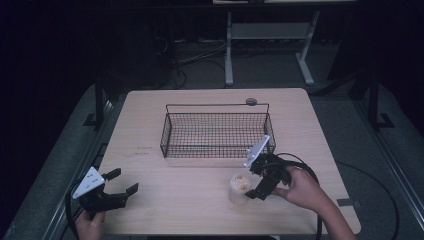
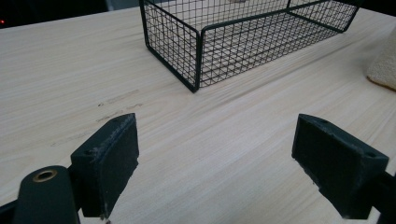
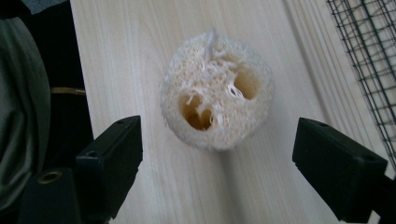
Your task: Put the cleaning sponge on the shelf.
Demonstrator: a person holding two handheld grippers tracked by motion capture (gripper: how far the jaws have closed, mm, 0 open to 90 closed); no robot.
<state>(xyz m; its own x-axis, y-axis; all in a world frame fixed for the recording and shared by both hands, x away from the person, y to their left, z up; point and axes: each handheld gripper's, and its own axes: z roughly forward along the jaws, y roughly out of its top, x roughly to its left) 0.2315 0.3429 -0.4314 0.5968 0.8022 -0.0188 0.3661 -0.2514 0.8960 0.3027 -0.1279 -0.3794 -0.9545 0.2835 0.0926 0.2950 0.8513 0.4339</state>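
Observation:
A pale, cylinder-shaped loofah sponge [image 1: 239, 187] stands on end on the wooden table [image 1: 165, 200], in front of a black wire basket [image 1: 215, 131]. My right gripper [image 1: 254, 181] is open just right of the sponge, its jaws apart on either side without touching it. In the right gripper view the sponge [image 3: 217, 105] shows its holed top, beyond the spread gripper [image 3: 217, 172]. My left gripper [image 1: 125, 181] is open with nothing in it at the table's front left. In the left gripper view it [image 2: 215, 163] faces the basket [image 2: 196, 46], with the sponge [image 2: 385, 65] at the right edge.
The basket [image 3: 369, 56] holds nothing that I can see. A small grey round disc [image 1: 251, 101] lies on the table behind it. The right gripper's cable [image 1: 305, 167] loops near the table's right edge. A white desk frame [image 1: 270, 45] stands on the floor beyond.

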